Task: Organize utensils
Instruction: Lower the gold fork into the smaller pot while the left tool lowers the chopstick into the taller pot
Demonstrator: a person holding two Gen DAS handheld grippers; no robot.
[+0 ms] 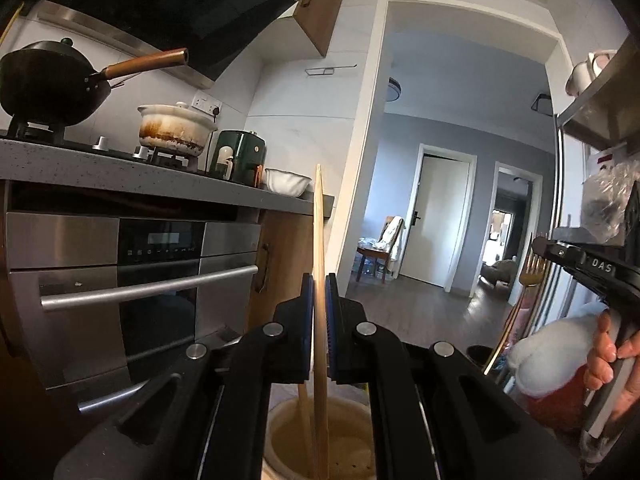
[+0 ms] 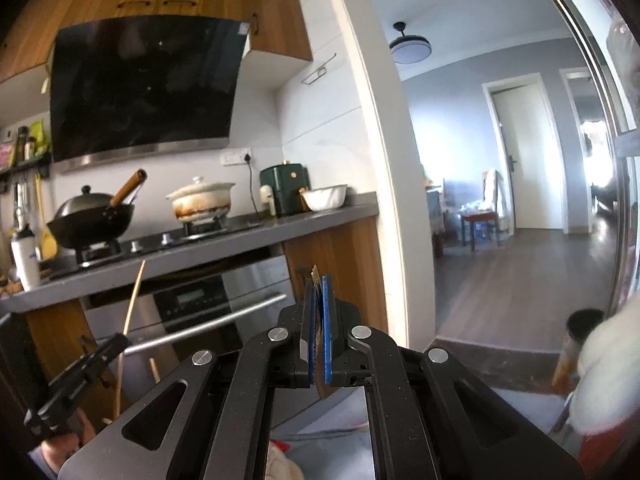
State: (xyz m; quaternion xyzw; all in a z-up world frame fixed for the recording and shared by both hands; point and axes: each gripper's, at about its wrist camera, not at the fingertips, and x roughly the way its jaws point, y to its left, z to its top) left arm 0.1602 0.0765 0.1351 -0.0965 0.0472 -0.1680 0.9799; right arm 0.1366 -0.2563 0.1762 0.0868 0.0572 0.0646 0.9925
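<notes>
Low in the left wrist frame, the left gripper (image 1: 319, 312) is clamped on an upright chopstick (image 1: 319, 240) whose lower end stands inside the holder cup (image 1: 352, 440) at bottom centre, beside 1 more stick. At right, the right gripper (image 1: 538, 246) grips a fork (image 1: 530, 276), tines up. At upper left, the wok (image 1: 48, 80) and clay pot (image 1: 176, 128) sit on the stove, above the oven (image 1: 132, 280). The doorway (image 1: 460, 160) lies behind, at centre right.
</notes>
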